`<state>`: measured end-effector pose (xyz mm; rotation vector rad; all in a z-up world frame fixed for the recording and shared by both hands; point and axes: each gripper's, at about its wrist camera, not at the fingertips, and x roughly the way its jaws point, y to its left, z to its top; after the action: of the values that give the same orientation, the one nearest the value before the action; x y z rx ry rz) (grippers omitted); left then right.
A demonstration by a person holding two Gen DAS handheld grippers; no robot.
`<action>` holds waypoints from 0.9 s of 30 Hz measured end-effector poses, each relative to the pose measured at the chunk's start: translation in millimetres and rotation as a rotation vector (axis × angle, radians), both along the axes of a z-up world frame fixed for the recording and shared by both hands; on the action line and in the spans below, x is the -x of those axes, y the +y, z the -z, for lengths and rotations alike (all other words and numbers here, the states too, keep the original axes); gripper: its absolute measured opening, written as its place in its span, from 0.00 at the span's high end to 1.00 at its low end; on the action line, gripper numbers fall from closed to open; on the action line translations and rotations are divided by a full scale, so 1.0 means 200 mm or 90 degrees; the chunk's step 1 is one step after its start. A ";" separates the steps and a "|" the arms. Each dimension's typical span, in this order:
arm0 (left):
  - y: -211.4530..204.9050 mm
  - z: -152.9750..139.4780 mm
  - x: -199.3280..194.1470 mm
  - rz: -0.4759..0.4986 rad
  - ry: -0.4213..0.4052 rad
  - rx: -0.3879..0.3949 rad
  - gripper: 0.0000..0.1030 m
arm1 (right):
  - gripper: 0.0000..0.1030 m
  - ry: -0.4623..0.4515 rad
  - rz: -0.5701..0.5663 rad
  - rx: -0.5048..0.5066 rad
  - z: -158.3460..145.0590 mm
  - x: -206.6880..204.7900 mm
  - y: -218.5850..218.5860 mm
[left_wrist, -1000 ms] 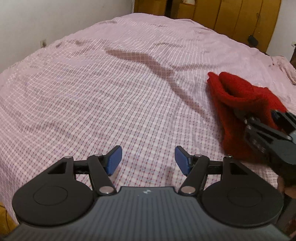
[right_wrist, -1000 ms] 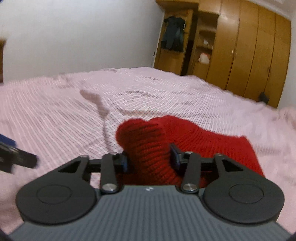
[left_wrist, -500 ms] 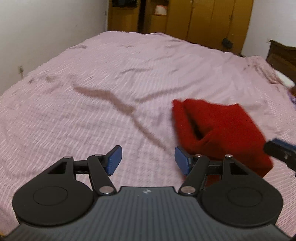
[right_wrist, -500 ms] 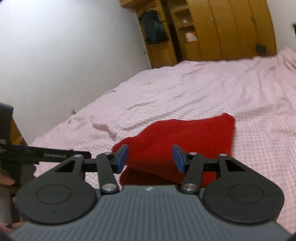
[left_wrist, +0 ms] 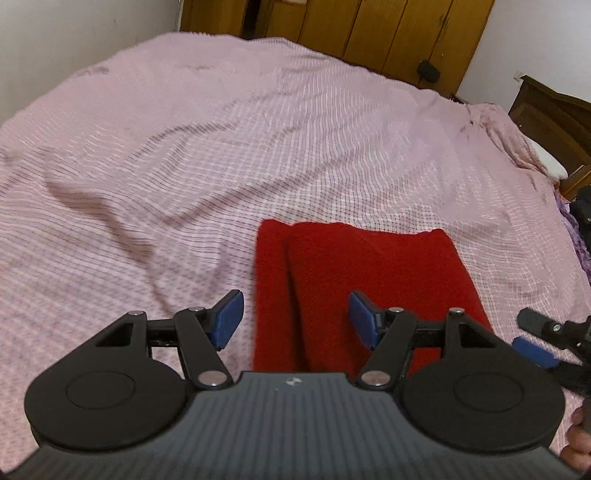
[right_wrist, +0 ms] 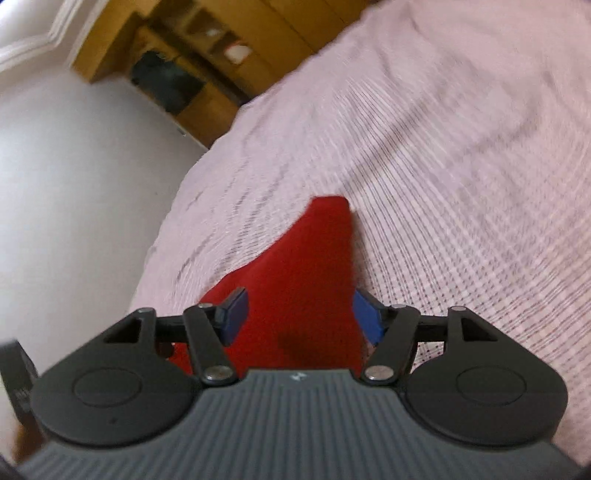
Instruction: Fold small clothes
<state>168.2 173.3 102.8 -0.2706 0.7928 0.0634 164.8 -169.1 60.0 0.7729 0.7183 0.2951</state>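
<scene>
Lying flat on the pink checked bedspread (left_wrist: 258, 122), the red knit garment (left_wrist: 369, 280) is folded over w/ a lengthwise fold line near its left edge, top layer not quite covering the strip beneath. Looks like a small sweater or similar knit; can't tell which.

Left gripper (left_wrist: 295, 319) hangs above the garment's near end, jaws spread wide, blue pads clear of the fabric, nothing btwn them but the cloth far below. Its right pad sits over the red knit, left pad over the bedspread just beside the garment's left edge.

Right gripper (right_wrist: 300, 320) is rolled sideways, so bed and wall look tilted in its view; jaws are opening, red knit seen btwn the pads but neither pad pressing it. View is motion-blurred. In the left wrist view the right gripper's blue fingertip (left_wrist: 533, 352) shows at the right edge, just beside the garment's right border.

Wooden wardrobe (left_wrist: 369, 33) stands behind the bed; dark wooden headboard (left_wrist: 550, 118) at far right.
</scene>
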 end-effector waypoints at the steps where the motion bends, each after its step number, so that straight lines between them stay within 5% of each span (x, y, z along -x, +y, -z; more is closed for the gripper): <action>1: 0.00 0.02 -0.03 0.005 -0.001 0.012 0.32 | 0.36 0.003 -0.007 -0.011 0.03 -0.03 0.00; 9: -0.01 0.19 -0.07 0.077 -0.050 0.121 0.36 | 0.32 -0.024 -0.064 -0.044 0.17 -0.17 0.04; 13: 0.00 0.18 -0.01 0.094 -0.084 0.121 0.67 | 0.31 -0.032 -0.101 -0.046 0.16 -0.19 0.07; 16: 0.05 0.13 0.12 0.099 -0.117 0.141 0.73 | 0.32 -0.084 -0.169 -0.001 0.07 -0.15 0.15; 20: 0.09 0.11 0.25 0.058 -0.125 0.111 0.73 | 0.32 -0.138 -0.220 0.093 -0.02 -0.09 0.31; 24: 0.12 0.26 0.28 0.015 -0.081 0.089 0.69 | 0.31 -0.139 -0.230 0.184 0.00 -0.10 0.44; 27: 0.17 0.29 0.28 -0.022 -0.079 0.108 0.46 | 0.27 -0.138 -0.213 0.200 0.00 -0.06 0.45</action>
<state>111.6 206.3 44.9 -0.4448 0.6710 0.0109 176.8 -78.5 60.8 0.3145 0.6666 0.5460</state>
